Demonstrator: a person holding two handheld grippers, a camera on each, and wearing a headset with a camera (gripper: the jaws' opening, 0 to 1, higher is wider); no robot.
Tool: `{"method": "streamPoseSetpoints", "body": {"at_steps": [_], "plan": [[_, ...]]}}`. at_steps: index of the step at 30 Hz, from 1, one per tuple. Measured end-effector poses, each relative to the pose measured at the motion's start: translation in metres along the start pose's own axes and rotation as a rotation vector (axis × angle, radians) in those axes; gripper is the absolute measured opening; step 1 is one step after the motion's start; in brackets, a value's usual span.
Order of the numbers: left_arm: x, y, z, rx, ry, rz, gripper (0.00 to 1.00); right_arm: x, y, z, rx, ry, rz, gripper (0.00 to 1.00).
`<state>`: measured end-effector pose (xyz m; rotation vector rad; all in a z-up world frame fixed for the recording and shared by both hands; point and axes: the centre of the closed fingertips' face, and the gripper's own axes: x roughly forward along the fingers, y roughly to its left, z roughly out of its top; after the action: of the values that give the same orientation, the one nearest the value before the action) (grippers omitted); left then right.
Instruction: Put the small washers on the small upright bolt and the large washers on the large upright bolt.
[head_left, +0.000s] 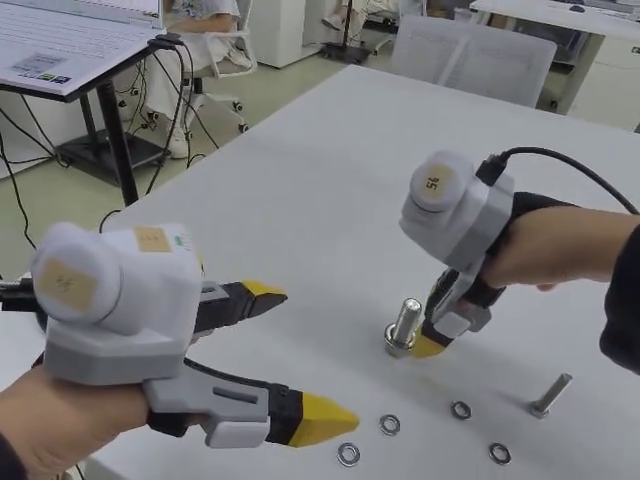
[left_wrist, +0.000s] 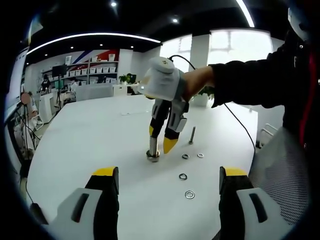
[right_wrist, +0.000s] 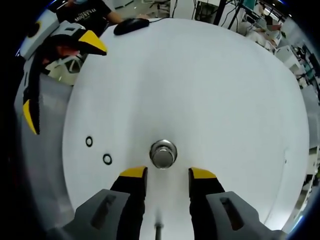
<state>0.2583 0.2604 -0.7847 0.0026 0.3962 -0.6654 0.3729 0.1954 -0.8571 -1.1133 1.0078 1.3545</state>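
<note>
While the right gripper (right_wrist: 168, 173) points straight down at the white table (head_left: 330, 170), its jaws stand apart with nothing between them. The large upright bolt (head_left: 405, 322) rises just beside their yellow tips. Seen from the right gripper view, the bolt's round top sits just ahead of the gap between the two jaws. Whether a washer already lies at the bolt's foot I cannot tell. The left gripper (head_left: 293, 356) hangs over the near part of the table, well apart from the bolt, with its jaws spread wide and holding nothing. Four washers (head_left: 390, 424) lie flat and loose on the table on the near side of the large bolt, each apart from the others. Which of them are small and which large is too fine to tell. The small bolt (head_left: 551, 395) lies on its side near the washers, not upright, and touches none of them
</note>
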Motion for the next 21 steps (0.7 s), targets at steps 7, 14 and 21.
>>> {"method": "streamPoseSetpoints", "body": {"at_steps": [7, 14, 21], "plan": [[0.001, -0.003, 0.000, 0.009, 0.008, -0.015, 0.82, -0.006, 0.006, -0.008, 0.012, -0.002, -0.008, 0.34], [0.003, -0.006, 0.001, 0.018, 0.013, -0.033, 0.81, -0.010, 0.020, -0.016, 0.024, -0.010, -0.013, 0.34], [0.004, -0.010, 0.002, 0.028, 0.014, -0.048, 0.81, -0.013, 0.037, -0.022, 0.023, -0.018, -0.013, 0.34]]}}
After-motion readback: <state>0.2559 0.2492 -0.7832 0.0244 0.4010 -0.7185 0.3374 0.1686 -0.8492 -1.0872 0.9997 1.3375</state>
